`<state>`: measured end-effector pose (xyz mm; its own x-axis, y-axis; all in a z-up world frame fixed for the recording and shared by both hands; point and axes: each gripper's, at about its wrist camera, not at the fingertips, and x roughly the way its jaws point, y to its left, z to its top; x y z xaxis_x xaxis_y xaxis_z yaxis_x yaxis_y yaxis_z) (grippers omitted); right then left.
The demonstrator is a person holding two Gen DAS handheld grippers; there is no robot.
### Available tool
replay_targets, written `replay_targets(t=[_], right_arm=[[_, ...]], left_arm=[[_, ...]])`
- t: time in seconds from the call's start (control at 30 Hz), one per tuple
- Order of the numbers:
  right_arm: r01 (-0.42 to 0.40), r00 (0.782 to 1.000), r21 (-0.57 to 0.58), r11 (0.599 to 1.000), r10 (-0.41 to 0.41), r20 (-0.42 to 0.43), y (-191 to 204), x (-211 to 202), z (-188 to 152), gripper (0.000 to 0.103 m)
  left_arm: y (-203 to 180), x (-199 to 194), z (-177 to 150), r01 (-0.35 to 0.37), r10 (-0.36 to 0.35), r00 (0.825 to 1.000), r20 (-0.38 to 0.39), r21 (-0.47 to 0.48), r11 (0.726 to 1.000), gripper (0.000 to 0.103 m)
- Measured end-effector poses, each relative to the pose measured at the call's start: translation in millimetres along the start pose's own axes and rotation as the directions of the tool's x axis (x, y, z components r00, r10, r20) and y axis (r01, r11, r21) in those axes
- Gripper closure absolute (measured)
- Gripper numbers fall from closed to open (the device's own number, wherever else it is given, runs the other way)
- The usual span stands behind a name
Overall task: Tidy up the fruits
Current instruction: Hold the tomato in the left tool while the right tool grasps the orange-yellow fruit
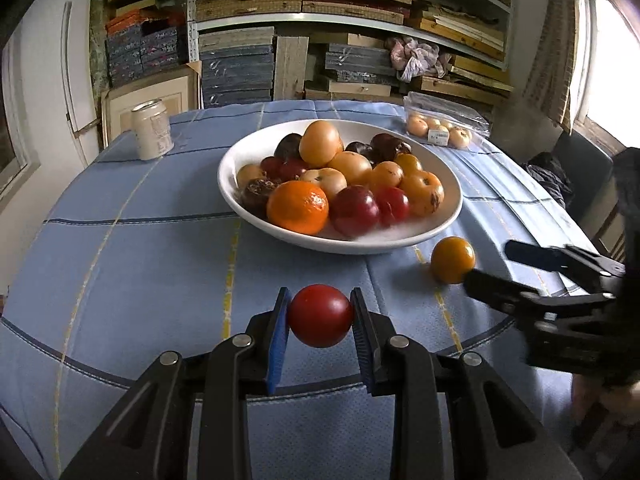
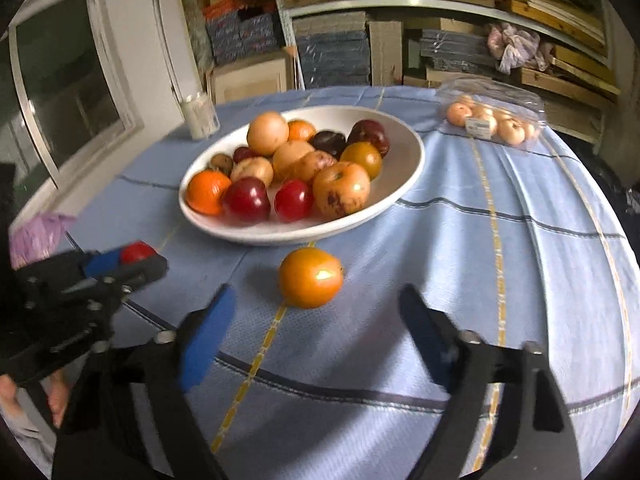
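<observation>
A white bowl (image 1: 248,148) heaped with several red, orange and dark fruits stands mid-table; the right wrist view shows the bowl (image 2: 412,160) too. My left gripper (image 1: 320,314) is shut on a small red fruit (image 1: 320,315), held just above the blue cloth in front of the bowl. From the right wrist the left gripper (image 2: 120,264) and the red fruit (image 2: 138,252) appear at the left. A loose orange fruit (image 2: 311,278) lies on the cloth before the bowl. My right gripper (image 2: 316,312) is open just behind it, not touching. In the left wrist view the orange fruit (image 1: 453,259) sits at the right gripper (image 1: 494,268) tips.
A pale can (image 1: 153,129) stands at the far left of the table. A clear plastic pack of small fruits (image 2: 494,120) lies at the far right. Shelves of stacked boards fill the back wall. A blue checked cloth (image 1: 140,260) covers the round table.
</observation>
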<state>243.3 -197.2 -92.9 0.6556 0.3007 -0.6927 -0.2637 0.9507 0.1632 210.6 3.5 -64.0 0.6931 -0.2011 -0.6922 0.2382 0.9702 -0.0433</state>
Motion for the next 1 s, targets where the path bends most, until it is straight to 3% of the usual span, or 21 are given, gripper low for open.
replay_targets(t=[0.13,0.33,0.4,1.0], right_arm=[[0.011,1.0,-0.019,1.0,-0.011,-0.016,4.5,14.2,2.4,0.032],[-0.003,0.999,-0.003,1.0,0.003,-0.051,3.1,26.7,6.6,0.051],[-0.009,0.998,0.013,1.0,0.009,-0.056,0.1,28.2,7.1,0.062],[-0.035,0.999,0.037,0.999,0.035,-0.006,-3.4,-0.1,-2.5,0.063]], left_arm=[[-1.0,0.1,1.0,0.017,-0.017,1.0,-0.002,-0.007,1.0,0.073],[0.6,3.0,3.1,0.036,-0.036,0.999,-0.008,-0.021,0.999,0.073],[0.5,3.3,2.9,0.037,-0.038,0.999,-0.01,-0.02,0.999,0.073],[-3.1,3.2,0.3,0.008,-0.008,1.0,-0.005,-0.001,1.0,0.073]])
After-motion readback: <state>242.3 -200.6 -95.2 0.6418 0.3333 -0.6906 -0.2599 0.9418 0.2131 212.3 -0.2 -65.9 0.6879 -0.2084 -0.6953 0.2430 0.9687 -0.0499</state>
